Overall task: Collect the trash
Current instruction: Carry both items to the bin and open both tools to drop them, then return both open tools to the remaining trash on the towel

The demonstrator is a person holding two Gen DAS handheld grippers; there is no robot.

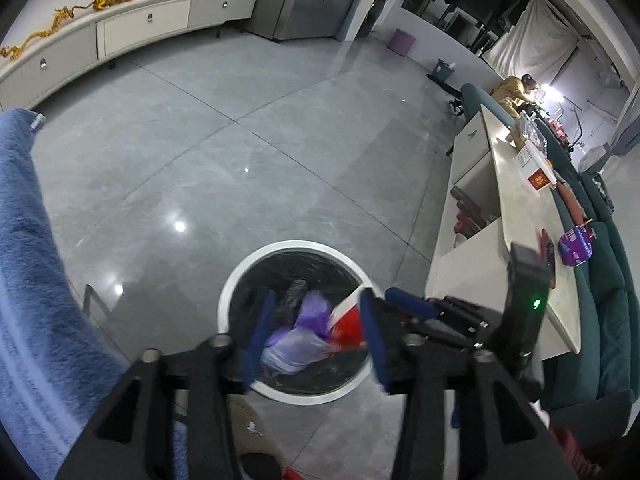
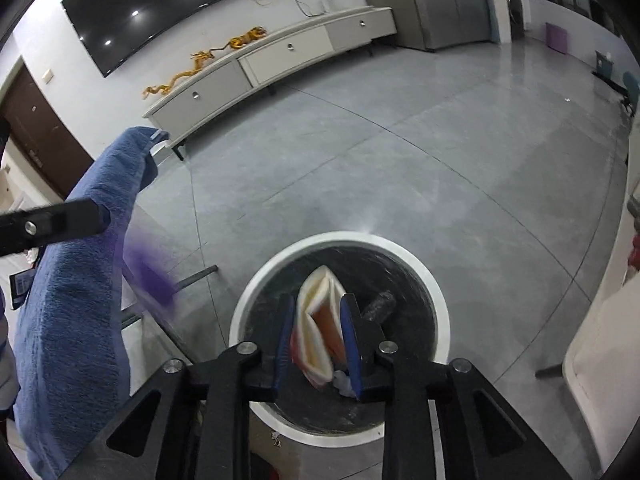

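Note:
A round white-rimmed trash bin [image 1: 236, 280] with a black liner stands on the grey floor. My left gripper [image 1: 316, 332] hangs open above it, and a crumpled purple plastic bag [image 1: 300, 340] lies loose below, between the fingers. In the left wrist view my right gripper [image 1: 412, 304] reaches in from the right with a red and white carton [image 1: 348, 326]. In the right wrist view my right gripper [image 2: 316, 332] is shut on that folded red and white carton [image 2: 320, 320] over the bin [image 2: 340, 240]. A blurred purple bag [image 2: 148, 276] shows at the left.
A blue towel [image 1: 36, 280] drapes at the left, also in the right wrist view [image 2: 76, 280]. A long white table [image 1: 516, 216] with boxes and a purple packet [image 1: 576, 246] runs along the right. A white sideboard [image 2: 256, 64] lines the far wall.

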